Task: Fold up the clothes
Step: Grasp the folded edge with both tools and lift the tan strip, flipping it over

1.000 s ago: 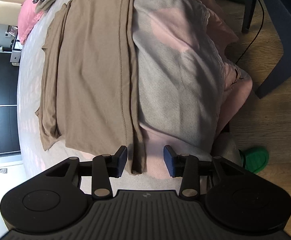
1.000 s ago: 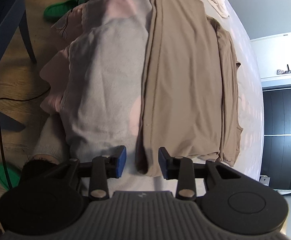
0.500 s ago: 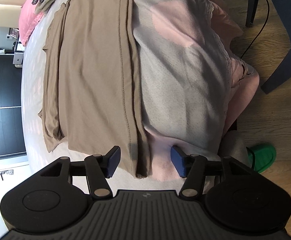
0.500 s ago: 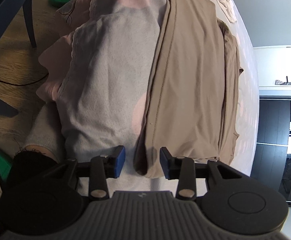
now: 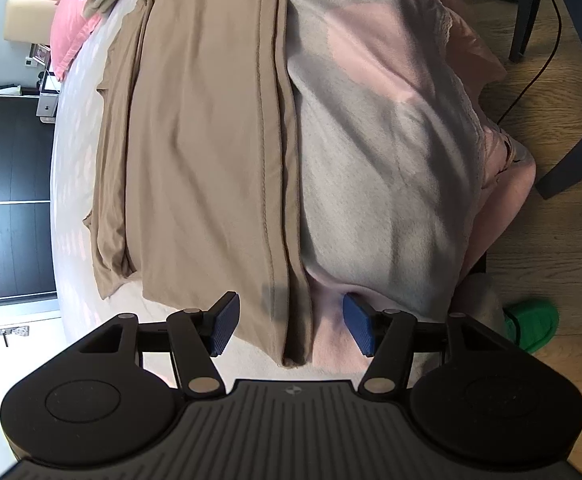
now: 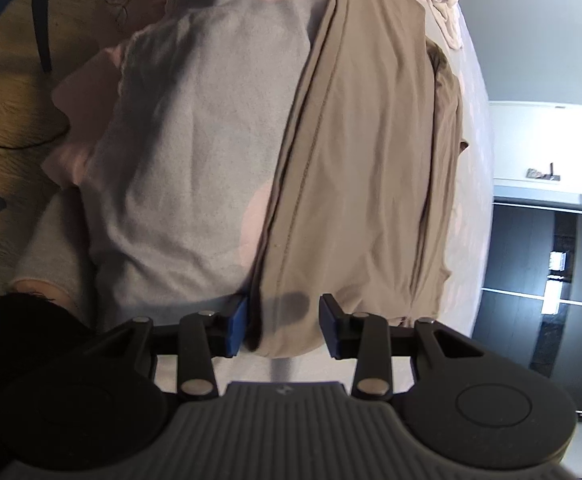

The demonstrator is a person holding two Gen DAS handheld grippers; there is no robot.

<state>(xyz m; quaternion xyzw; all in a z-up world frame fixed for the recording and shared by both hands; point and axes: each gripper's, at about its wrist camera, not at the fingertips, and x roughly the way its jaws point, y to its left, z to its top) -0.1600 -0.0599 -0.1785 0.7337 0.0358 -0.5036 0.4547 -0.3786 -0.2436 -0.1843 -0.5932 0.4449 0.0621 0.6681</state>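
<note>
Garment (image 5: 211,152) of tan cloth, folded lengthwise on the bed (image 5: 71,184); its near hemmed edge lies between the spread fingers of left gripper (image 5: 289,330) and right gripper (image 6: 283,330), both open.

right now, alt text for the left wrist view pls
The open left hand-held gripper straddles the near edge of a folded tan garment on a bed. A grey and pink blanket lies beside it.
</note>
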